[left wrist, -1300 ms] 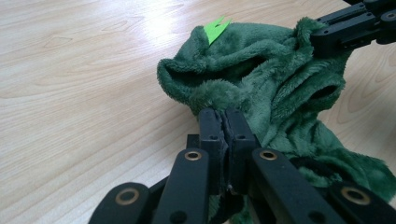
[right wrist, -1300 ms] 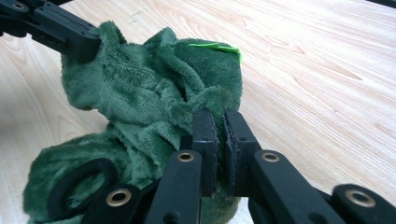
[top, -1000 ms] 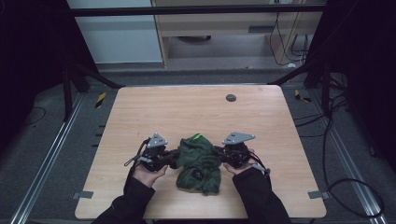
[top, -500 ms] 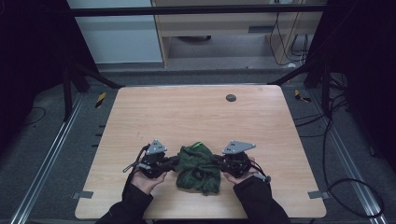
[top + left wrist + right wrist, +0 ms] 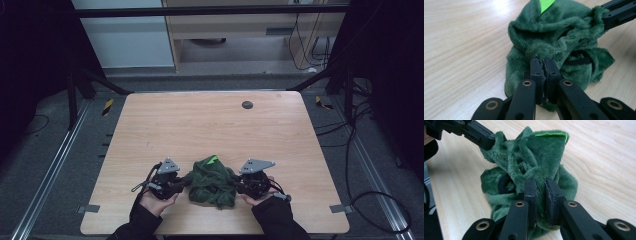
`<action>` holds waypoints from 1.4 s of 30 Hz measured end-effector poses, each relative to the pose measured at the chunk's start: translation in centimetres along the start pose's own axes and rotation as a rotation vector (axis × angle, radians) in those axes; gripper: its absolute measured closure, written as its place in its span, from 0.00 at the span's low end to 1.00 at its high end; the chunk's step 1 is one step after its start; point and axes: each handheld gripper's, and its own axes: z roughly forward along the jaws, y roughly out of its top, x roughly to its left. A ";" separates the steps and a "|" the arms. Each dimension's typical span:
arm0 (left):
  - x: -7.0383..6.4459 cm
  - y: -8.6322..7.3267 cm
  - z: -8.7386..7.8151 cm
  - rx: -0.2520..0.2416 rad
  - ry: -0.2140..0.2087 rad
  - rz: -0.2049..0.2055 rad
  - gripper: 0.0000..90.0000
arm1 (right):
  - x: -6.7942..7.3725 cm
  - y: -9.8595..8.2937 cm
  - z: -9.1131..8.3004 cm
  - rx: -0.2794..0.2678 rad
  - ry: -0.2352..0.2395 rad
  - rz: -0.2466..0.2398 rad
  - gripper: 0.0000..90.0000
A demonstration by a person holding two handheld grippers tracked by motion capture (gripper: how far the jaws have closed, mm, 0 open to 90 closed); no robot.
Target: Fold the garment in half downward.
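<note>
The table (image 5: 210, 125) takes up the middle of the high view, pale wood, bare but for a small dark disc (image 5: 247, 104) toward its upper right. Low in that frame, just under centre, lies the cloth (image 5: 212, 181), a crumpled heap of dark green plush, with one gripper touching each side of it.

The left gripper (image 5: 544, 68) sits at the lower left of the heap in the high view. In the left gripper view its jaws rise from the bottom centre and are pressed nearly together on a fold at the near edge of the cloth. The right gripper (image 5: 541, 192) is at the heap's lower right in the high view; in the right gripper view its jaws are clamped on a thicker fold, so a narrow gap filled with pile remains between them.

A black band (image 5: 579, 60) runs across the cloth at the right of centre in the left gripper view. A bright green tag (image 5: 551, 134) stands at the upper centre of the right gripper view.

The cloth looks light, soft and limp: it will probably sag and stretch rather than keep a shape, and the deep pile may slip from a shallow pinch. Judged from the folds, the better holds are thick doubled edges or the corners, well apart.
</note>
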 end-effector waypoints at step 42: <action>-0.1 -1.6 -2.4 -0.040 0.068 -0.065 0.80 | 0.1 -1.8 -1.5 0.012 0.016 0.127 0.77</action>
